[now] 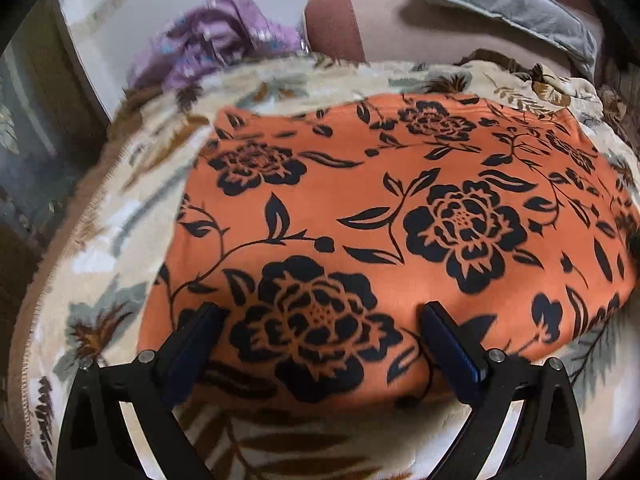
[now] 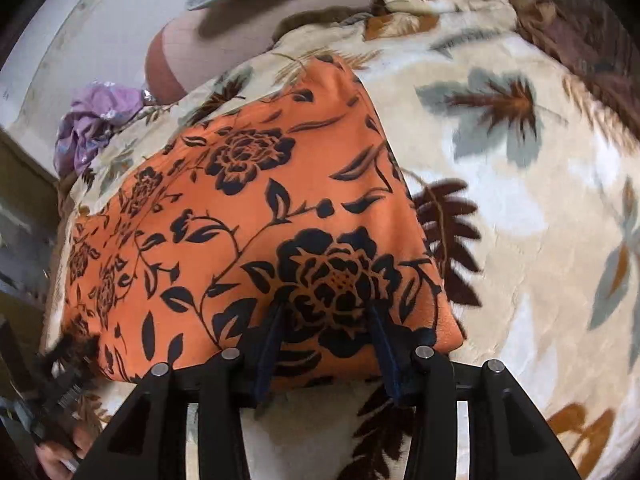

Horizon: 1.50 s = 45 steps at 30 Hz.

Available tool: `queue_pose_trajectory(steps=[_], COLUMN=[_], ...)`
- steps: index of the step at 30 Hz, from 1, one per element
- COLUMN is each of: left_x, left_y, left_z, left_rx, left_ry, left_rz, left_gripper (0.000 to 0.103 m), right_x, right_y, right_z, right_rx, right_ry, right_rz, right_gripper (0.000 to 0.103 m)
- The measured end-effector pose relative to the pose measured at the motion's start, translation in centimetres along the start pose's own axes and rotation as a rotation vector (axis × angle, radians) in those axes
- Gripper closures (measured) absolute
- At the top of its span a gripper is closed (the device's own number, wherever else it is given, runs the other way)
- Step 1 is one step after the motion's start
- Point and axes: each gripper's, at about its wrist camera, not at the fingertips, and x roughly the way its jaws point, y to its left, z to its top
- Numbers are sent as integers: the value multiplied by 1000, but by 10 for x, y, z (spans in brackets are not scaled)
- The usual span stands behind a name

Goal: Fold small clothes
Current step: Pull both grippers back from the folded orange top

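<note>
An orange garment (image 1: 380, 208) with black flowers lies flat on a cream leaf-print blanket (image 1: 100, 280). My left gripper (image 1: 320, 308) hovers over the garment's near edge, its jaws wide apart and nothing between the pads. In the right wrist view the same garment (image 2: 240, 220) runs away to the upper left. My right gripper (image 2: 327, 308) is over its near right corner, jaws partly apart and open, with the cloth lying beneath them. The left gripper (image 2: 60, 380) shows blurred at the lower left, with a hand on it.
A crumpled purple garment (image 1: 216, 40) lies at the blanket's far left edge, also seen in the right wrist view (image 2: 96, 120). Behind it are a brown cushion (image 1: 336, 24) and a grey pillow (image 1: 508, 4). Bare blanket (image 2: 520, 240) spreads to the right of the orange garment.
</note>
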Motion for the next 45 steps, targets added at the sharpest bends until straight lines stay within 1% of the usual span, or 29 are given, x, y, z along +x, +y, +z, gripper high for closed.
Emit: queue_pose_trajectory(steps=[1, 3, 5, 8, 9, 12, 13, 15, 17, 19, 20, 22, 24, 27, 29, 32, 34, 37, 39, 41, 44, 45], left_x=[-6, -18, -32, -50, -57, -77, -83, -94, -100, -103, -103, -102, -100, -99, -89, -71, -60, -55, -51, -46, -41, -38], left_y=[-2, -1, 2, 6, 7, 5, 5, 6, 8, 10, 10, 11, 10, 5, 5, 12, 18, 21, 19, 12, -1, -4], left_z=[-2, -9, -19, -34, -40, -54, -58, -66, -71, -74, -75, -71, -65, -56, -50, -46, -43, -35, -26, -12, 3, 6], left_rx=[10, -2, -36, -92, -105, -108, -105, -106, -113, -121, -126, -137, -144, -105, -98, -129, -164, -213, -220, -177, -87, -72], left_ry=[-5, -27, -40, -50, -60, -91, -103, -123, -126, -115, -107, -98, -106, -145, -142, -113, -93, -93, -87, -92, -114, -113], left_rz=[8, 6, -15, -58, -68, -82, -84, -104, -133, -165, -169, -150, -123, -77, -62, -57, -58, -87, -110, -121, -79, -76], left_gripper=[4, 4, 4, 4, 4, 4, 4, 4, 4, 4, 4, 4, 4, 4, 4, 4, 4, 4, 4, 4, 4, 4], right_x=[-4, -13, -20, -33, -39, -54, -58, -67, -73, -77, -78, -78, -79, -80, -80, -75, -69, -54, -44, -33, -21, -17], right_y=[-1, -7, -12, -17, -20, -28, -29, -32, -33, -34, -36, -38, -36, -29, -22, -7, -1, 9, 13, 18, 22, 23], right_z=[0, -4, -7, -10, -12, -21, -24, -32, -38, -45, -47, -50, -51, -50, -49, -43, -39, -33, -30, -25, -22, -21], right_rx=[8, 40, 59, 64, 76, 126, 134, 164, 177, 193, 200, 216, 206, 171, 138, 67, 36, 0, -10, -16, -31, -39], right_ry=[-10, -23, -25, -64, -78, -113, -119, -124, -135, -135, -130, -122, -131, -147, -164, -172, -165, -147, -127, -105, -78, -68], right_rz=[15, 51, 81, 102, 121, 203, 211, 246, 293, 311, 321, 347, 336, 327, 310, 275, 256, 222, 214, 205, 195, 190], right_gripper=[56, 56, 55, 54, 53, 50, 48, 47, 47, 46, 46, 46, 46, 46, 46, 51, 62, 64, 64, 64, 64, 64])
